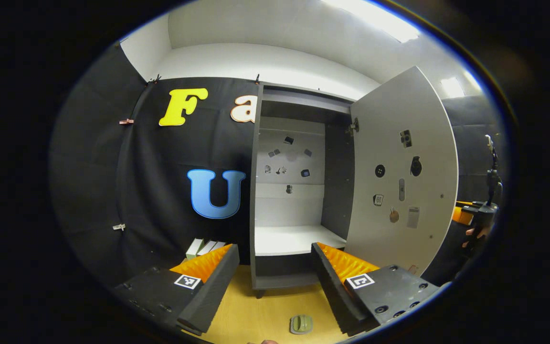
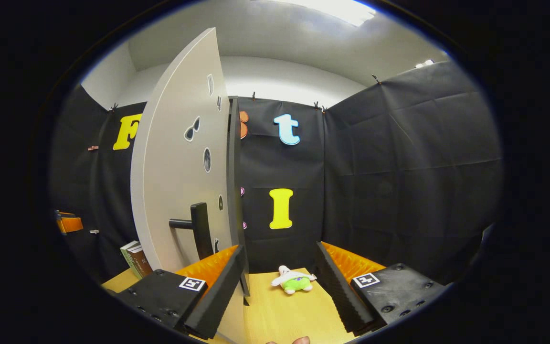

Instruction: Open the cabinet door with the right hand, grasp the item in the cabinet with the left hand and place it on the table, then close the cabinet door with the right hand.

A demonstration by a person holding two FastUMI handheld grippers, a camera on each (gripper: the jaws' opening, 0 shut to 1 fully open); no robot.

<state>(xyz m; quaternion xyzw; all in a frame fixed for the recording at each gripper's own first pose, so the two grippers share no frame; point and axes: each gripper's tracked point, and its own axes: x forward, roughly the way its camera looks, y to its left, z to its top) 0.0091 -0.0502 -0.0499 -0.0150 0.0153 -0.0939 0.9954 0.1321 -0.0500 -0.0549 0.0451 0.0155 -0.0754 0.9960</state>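
With the item [image 1: 301,324] on the desk [image 1: 265,306] between the gaping, empty left tool [image 1: 275,282], the equally open right tool [image 2: 280,286] must next push the door [image 2: 179,167] shut.

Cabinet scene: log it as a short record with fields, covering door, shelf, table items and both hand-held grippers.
cabinet door: swung wide open, stickers on its inner face
door handle: dark bar, untouched
cabinet shelf: bare white board
table: small green item lying on it, books at the left
plush toy: on the table, right of the cabinet
left hand-held gripper: open, holding nothing
right hand-held gripper: open, holding nothing
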